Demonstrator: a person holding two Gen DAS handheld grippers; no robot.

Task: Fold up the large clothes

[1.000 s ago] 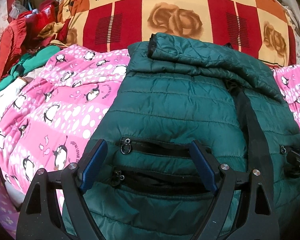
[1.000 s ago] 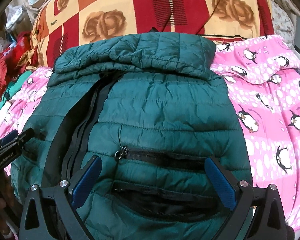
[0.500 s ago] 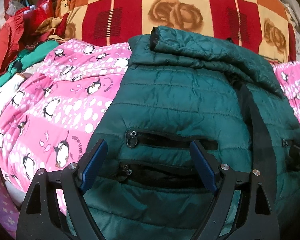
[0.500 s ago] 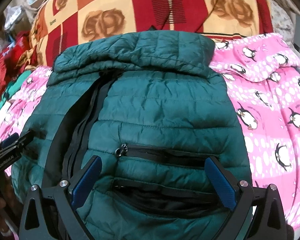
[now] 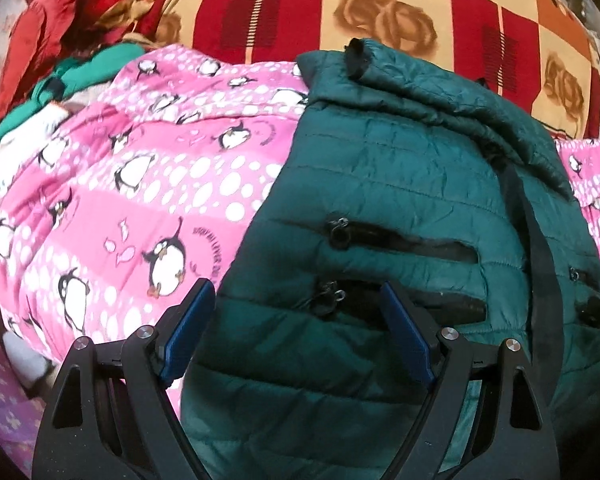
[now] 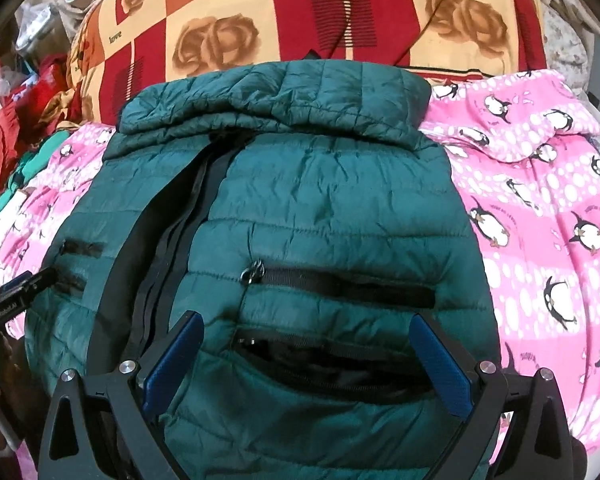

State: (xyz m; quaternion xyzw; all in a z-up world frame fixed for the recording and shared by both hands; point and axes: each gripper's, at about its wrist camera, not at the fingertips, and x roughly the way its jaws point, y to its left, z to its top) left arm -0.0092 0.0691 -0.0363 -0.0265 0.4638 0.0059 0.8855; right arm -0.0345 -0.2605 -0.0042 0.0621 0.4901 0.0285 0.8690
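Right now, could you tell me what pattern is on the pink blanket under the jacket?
Black-and-white penguins with white dots on the pink blanket, clearest in the right wrist view.

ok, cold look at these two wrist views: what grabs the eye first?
The dark green quilted jacket fills the middle of both views, its black front zipper band running down it. It lies on a loud pink penguin-print blanket, with a red-and-cream checked rose-print cover behind. The left gripper and right gripper hang open over the jacket's near end.
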